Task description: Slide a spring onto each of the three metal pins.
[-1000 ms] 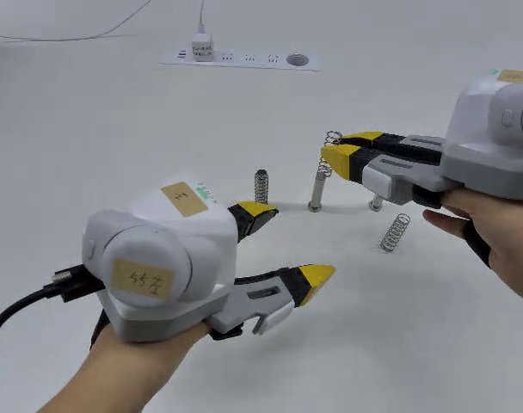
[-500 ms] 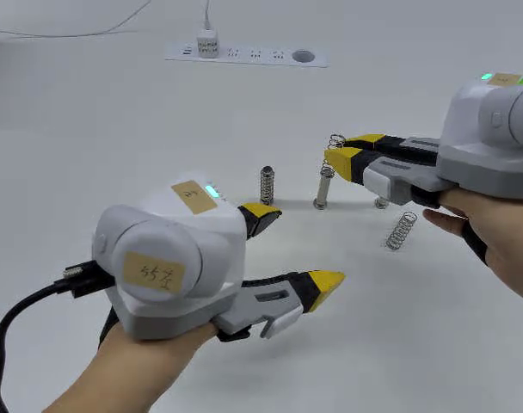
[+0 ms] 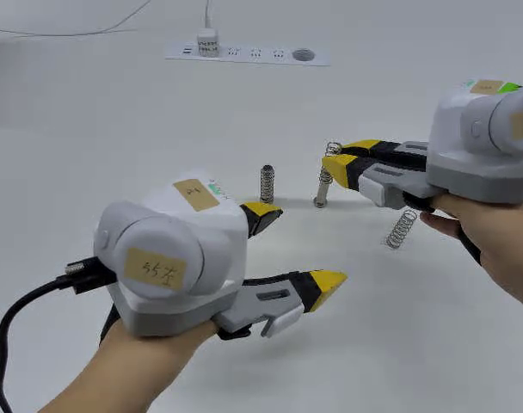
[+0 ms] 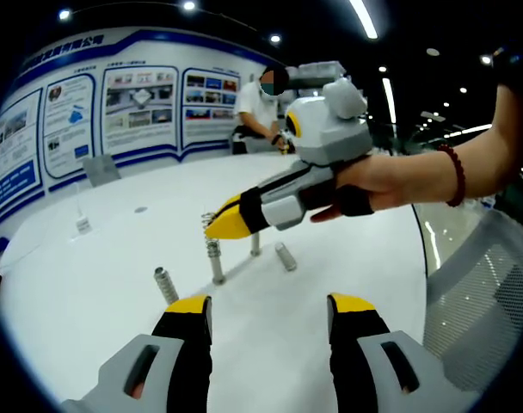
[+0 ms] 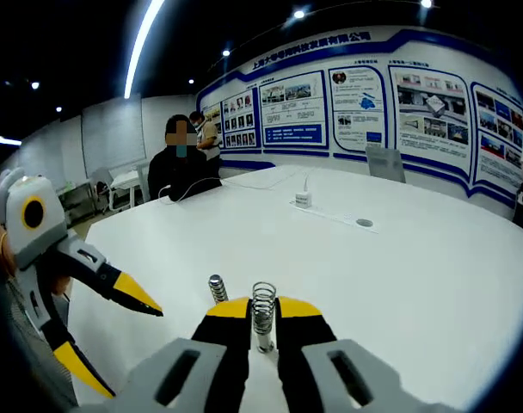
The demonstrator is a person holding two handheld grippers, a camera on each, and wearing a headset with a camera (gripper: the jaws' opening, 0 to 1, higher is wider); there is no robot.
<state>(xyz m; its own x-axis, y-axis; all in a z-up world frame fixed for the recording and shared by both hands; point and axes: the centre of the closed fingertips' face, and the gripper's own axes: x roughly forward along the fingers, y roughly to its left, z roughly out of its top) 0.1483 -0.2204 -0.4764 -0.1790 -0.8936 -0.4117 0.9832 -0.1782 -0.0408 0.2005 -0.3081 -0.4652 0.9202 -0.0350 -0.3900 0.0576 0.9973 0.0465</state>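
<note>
Right of the middle in the head view, the right gripper (image 3: 333,160) is clenched on a spring (image 5: 262,314) — it sits over the middle pin (image 3: 320,193). Further left, the left pin (image 3: 267,184) already wears one. A loose spring (image 3: 401,229) lies on the bench (image 3: 115,129). Lower left, the left gripper (image 3: 296,245) is released — nothing in it.

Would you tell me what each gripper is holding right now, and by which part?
The right gripper pinches a spring across its middle coils, its top standing clear above the tips. The left gripper is open and holds nothing.
</note>
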